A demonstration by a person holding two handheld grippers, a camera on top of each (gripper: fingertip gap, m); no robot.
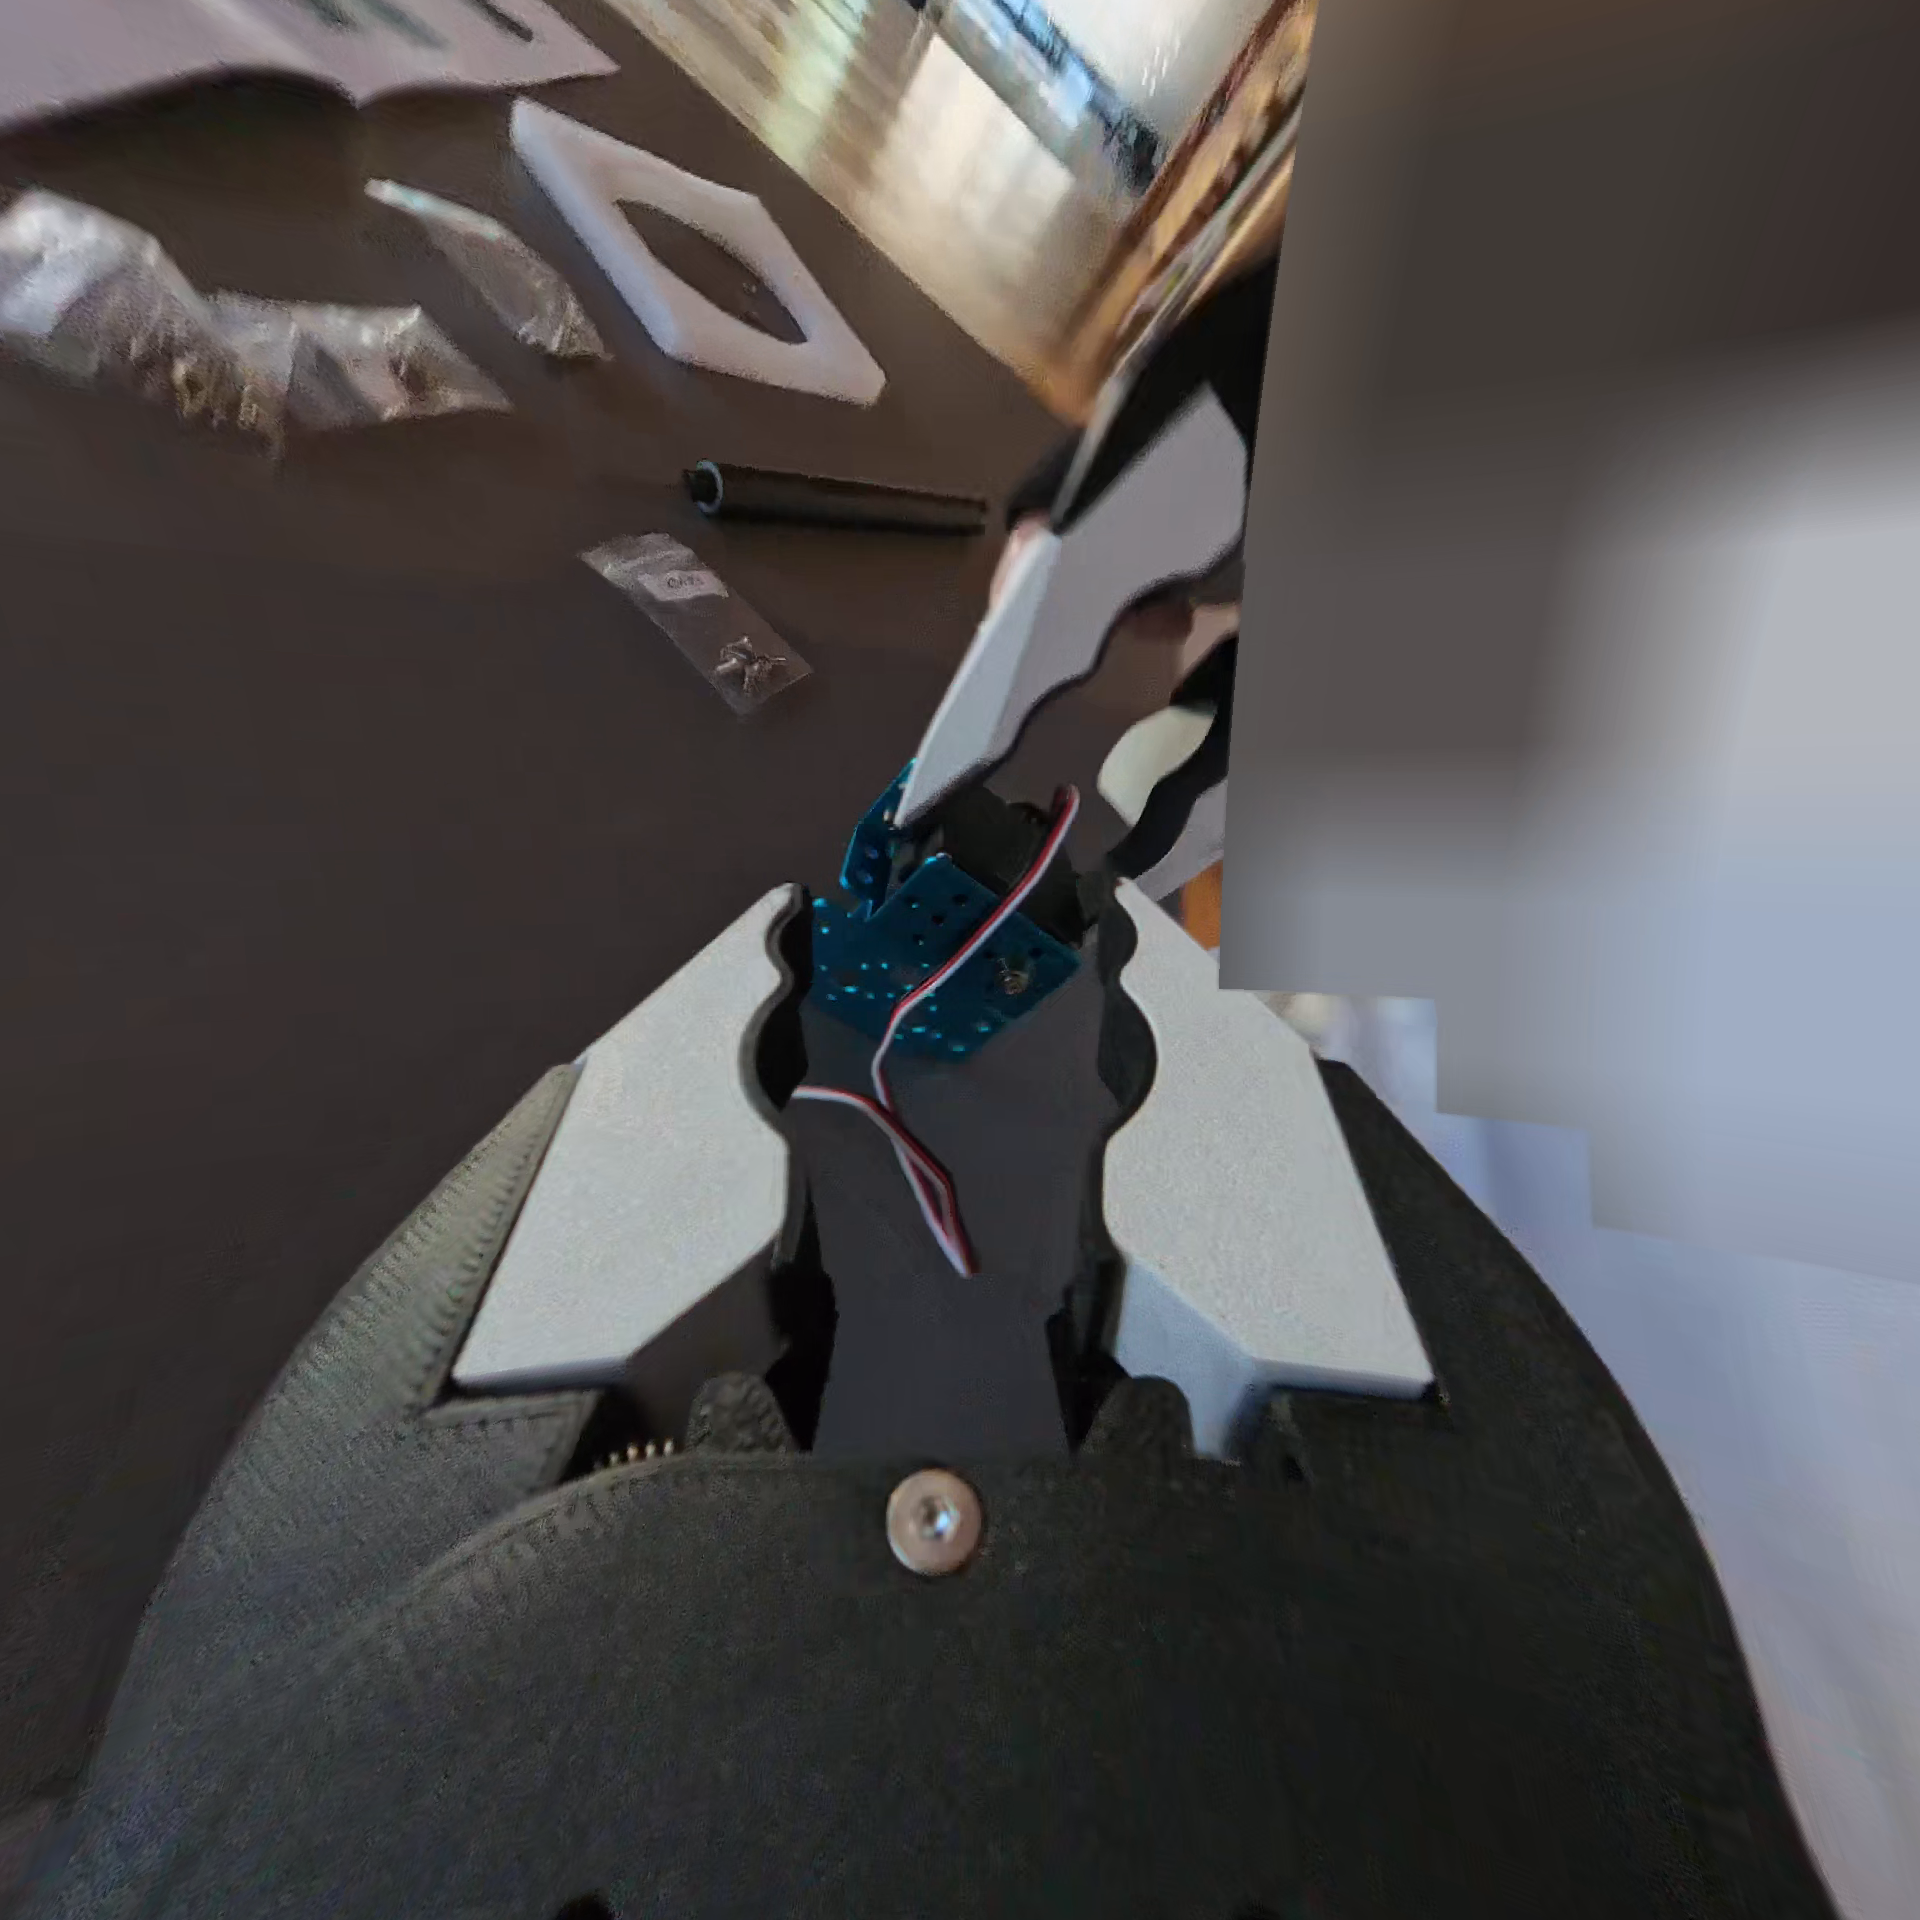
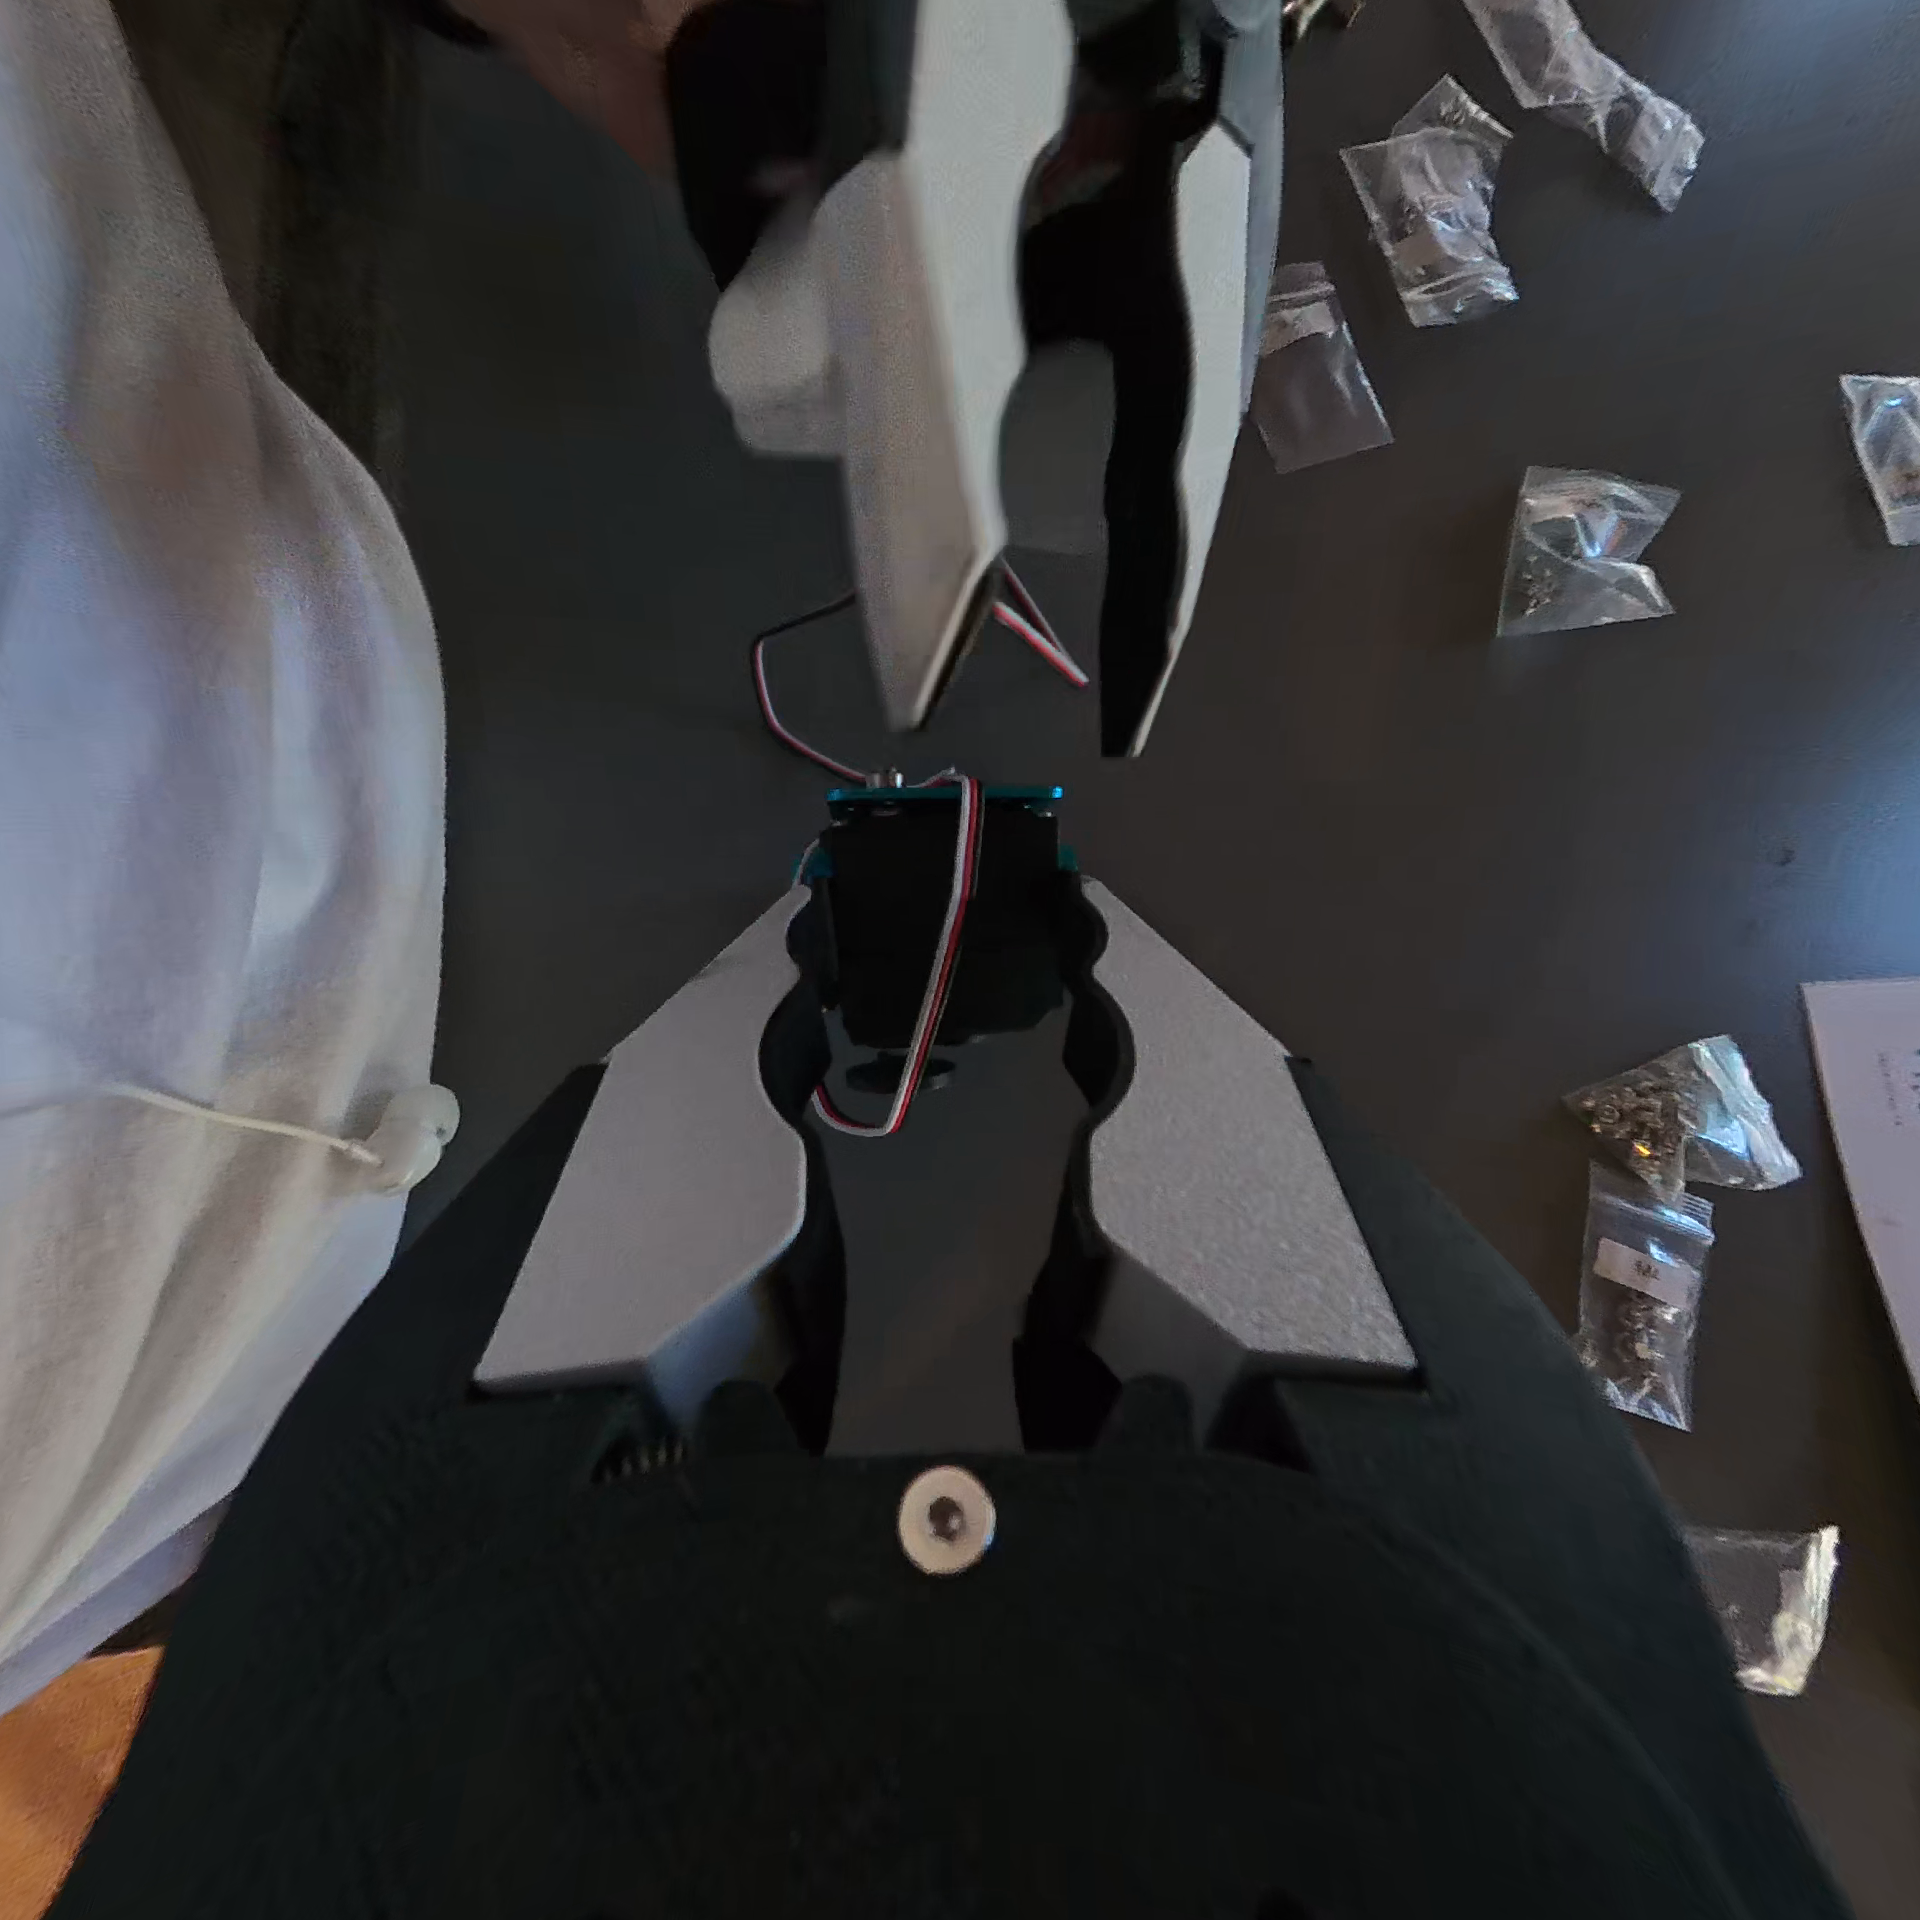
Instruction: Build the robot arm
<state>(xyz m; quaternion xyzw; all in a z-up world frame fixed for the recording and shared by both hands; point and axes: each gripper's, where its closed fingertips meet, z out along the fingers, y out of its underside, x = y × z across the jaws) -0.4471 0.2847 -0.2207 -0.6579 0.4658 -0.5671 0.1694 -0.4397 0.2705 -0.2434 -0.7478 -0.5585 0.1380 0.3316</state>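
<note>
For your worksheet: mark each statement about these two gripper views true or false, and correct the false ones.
1. The right gripper holds a black servo that carries a blue bracket. True.
2. The left gripper is clamped fully shut. False: its fingers stand apart, with the bracket in front of their tips.
3. A white square frame lies on the dark table. True.
4. The clear bags are packed in a box. False: they lie loose on the table.
5. The servo's wire is plain yellow. False: it is red, white and black.
</note>
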